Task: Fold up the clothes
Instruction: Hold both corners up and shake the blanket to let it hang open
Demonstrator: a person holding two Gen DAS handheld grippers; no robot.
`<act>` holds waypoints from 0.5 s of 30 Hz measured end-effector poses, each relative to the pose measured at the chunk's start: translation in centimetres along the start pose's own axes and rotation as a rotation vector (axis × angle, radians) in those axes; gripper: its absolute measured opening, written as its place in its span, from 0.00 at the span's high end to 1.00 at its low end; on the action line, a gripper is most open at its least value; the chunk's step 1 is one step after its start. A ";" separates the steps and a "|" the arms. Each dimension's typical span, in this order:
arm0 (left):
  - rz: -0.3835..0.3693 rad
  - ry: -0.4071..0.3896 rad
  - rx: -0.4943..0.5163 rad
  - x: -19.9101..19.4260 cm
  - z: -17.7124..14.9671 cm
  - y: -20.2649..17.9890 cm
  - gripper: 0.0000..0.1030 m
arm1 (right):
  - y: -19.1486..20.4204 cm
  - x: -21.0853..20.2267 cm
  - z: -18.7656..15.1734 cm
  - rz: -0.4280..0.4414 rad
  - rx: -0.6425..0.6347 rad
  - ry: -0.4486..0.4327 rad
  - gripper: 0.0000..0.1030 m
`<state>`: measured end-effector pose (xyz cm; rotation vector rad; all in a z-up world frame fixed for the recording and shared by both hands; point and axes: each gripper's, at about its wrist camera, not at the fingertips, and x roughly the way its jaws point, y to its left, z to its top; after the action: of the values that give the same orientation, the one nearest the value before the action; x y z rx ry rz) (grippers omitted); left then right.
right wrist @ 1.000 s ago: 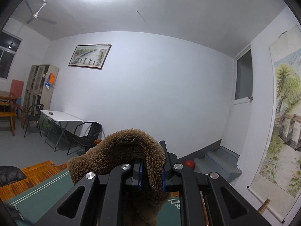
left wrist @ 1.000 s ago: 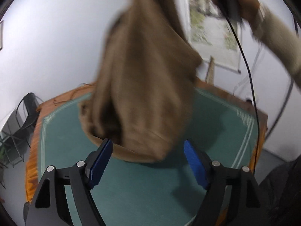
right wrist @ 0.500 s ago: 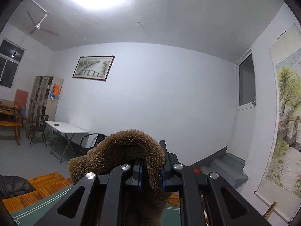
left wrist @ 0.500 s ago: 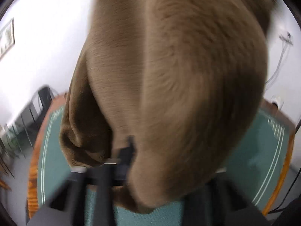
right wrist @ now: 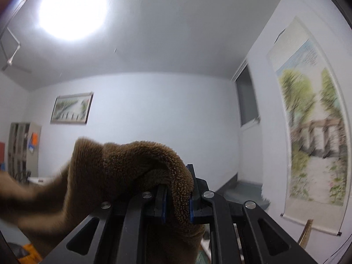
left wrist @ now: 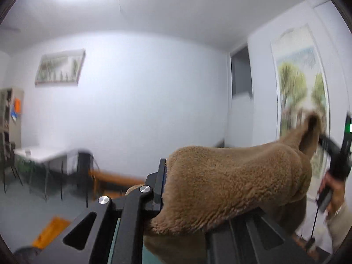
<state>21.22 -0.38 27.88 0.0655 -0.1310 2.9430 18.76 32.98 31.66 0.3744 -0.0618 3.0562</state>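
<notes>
A plain room in a home or small office: white walls, a framed landscape painting (right wrist: 71, 108), a hanging scroll painting (right wrist: 316, 145), a bookcase (right wrist: 22, 151), a white folding table (left wrist: 41, 154) with black chairs (left wrist: 84, 165), and a bright ceiling light (right wrist: 72, 8).

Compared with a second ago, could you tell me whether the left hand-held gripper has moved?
Yes. The left hand-held gripper has tilted upward: the green table mat gave way to the white back wall, and it now grips the fluffy brown fleece garment.

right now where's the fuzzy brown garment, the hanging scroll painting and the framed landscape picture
fuzzy brown garment (left wrist: 231, 184): left wrist view, the stretched middle
hanging scroll painting (right wrist: 316, 145): right wrist view, painted centre
framed landscape picture (right wrist: 71, 108): right wrist view, middle of the picture
</notes>
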 end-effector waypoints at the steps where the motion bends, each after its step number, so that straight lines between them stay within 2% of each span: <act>1: 0.004 -0.042 0.015 -0.9 1.4 -0.5 0.87 | -0.4 -0.7 0.6 -0.005 0.003 -0.029 0.86; 5: 0.016 -0.153 0.082 -4.0 5.5 -2.5 0.87 | -1.4 -2.3 2.3 -0.001 0.026 -0.094 0.86; 7: 0.019 -0.172 0.099 -4.4 6.8 -2.2 0.86 | -1.9 -2.8 2.6 -0.006 0.044 -0.115 0.86; 11: 0.033 -0.136 0.109 -6.2 6.4 -2.9 0.84 | -2.2 -3.0 2.3 -0.006 0.056 -0.115 0.86; 15: 0.053 -0.101 0.090 -8.4 5.2 -2.9 0.83 | -3.1 -5.4 1.7 -0.006 0.065 -0.119 0.86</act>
<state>30.24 0.35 32.88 0.2268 -0.0144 2.9977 24.65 35.68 32.07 0.5596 0.0331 3.0330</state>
